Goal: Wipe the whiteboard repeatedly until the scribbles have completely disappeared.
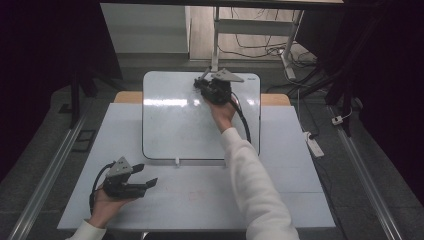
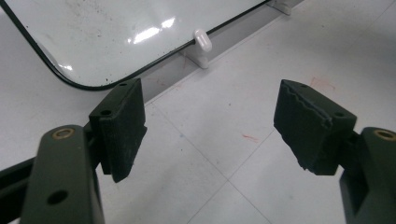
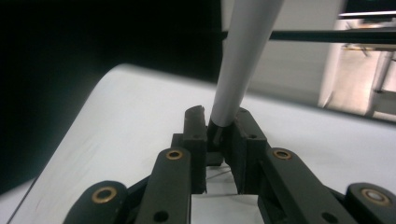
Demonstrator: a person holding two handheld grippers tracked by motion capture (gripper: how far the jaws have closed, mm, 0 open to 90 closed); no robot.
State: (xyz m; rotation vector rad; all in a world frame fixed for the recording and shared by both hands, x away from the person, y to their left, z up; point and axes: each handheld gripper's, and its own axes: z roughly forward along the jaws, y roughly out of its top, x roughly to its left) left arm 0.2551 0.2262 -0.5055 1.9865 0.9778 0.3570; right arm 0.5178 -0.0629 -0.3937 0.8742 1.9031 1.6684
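1. Fingers (image 3: pixel 194 135) of the right gripper (image 3: pixel 219 135) clamp a marker (image 3: pixel 243 60), tip down on the whiteboard (image 1: pixel 170 125) beneath them (ready for writing, I judge).
2. Left gripper (image 2: pixel 210 126) idles, fingers apart, whiteboard's near edge just ahead.

R arm stretched fwd, right tool (image 1: pixel 202 82) jaws nearly closed, clamped. L hand (image 1: pixel 107 205) low near body, left tool (image 1: pixel 145 176) jaws wide apart.

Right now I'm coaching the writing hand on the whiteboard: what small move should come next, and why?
Probably lower the marker tip onto the whiteboard and start a stroke. The right gripper is shut on the marker near the board's far edge, and the board looks unmarked there. The left gripper is open over the table, holding nothing.
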